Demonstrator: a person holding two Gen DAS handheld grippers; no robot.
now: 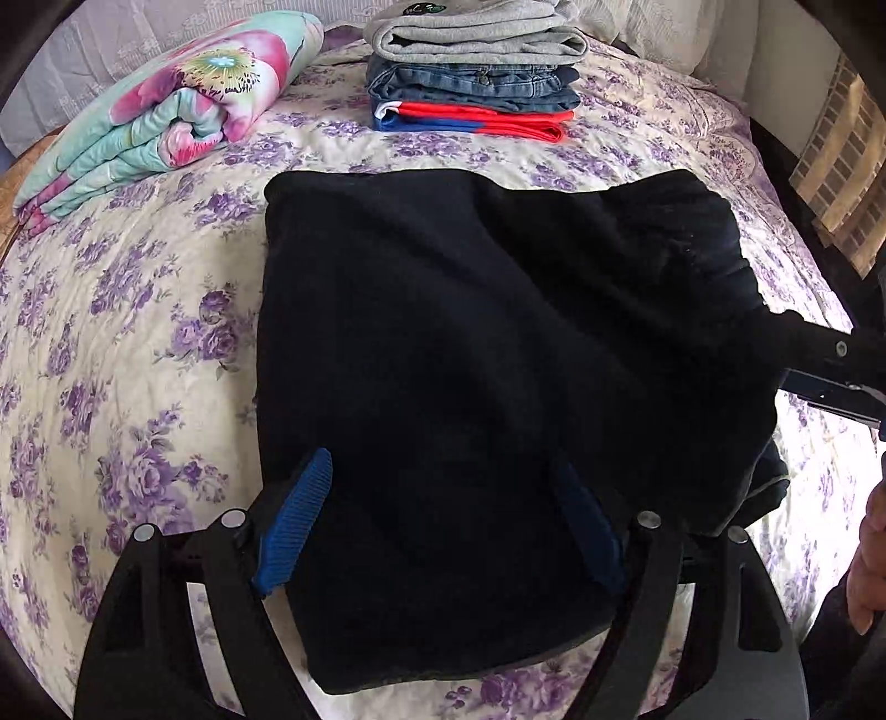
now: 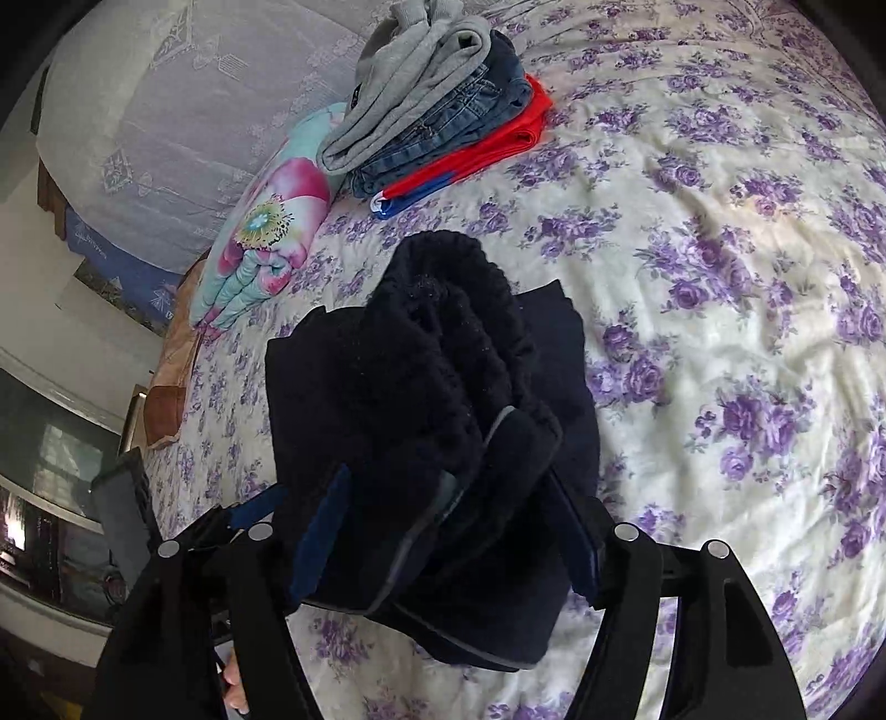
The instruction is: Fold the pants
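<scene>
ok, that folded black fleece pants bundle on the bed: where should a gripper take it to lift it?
Probably the thick folded black fleece pants by their near edge, coming in low from the front. That edge is a closed, rounded fold overhanging nothing, so all layers get pinched together. The left gripper already straddles it, jaws wide; the right gripper brackets the bunched waistband end.

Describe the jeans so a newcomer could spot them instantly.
Start at the bed with the purple-flowered cover and look to its far end, where a small stack of folded clothes sits beside a rolled floral quilt. The jeans are the middle layer, under a grey sweatshirt and above a red-and-blue garment. They are the stack's only faded blue denim.
</scene>
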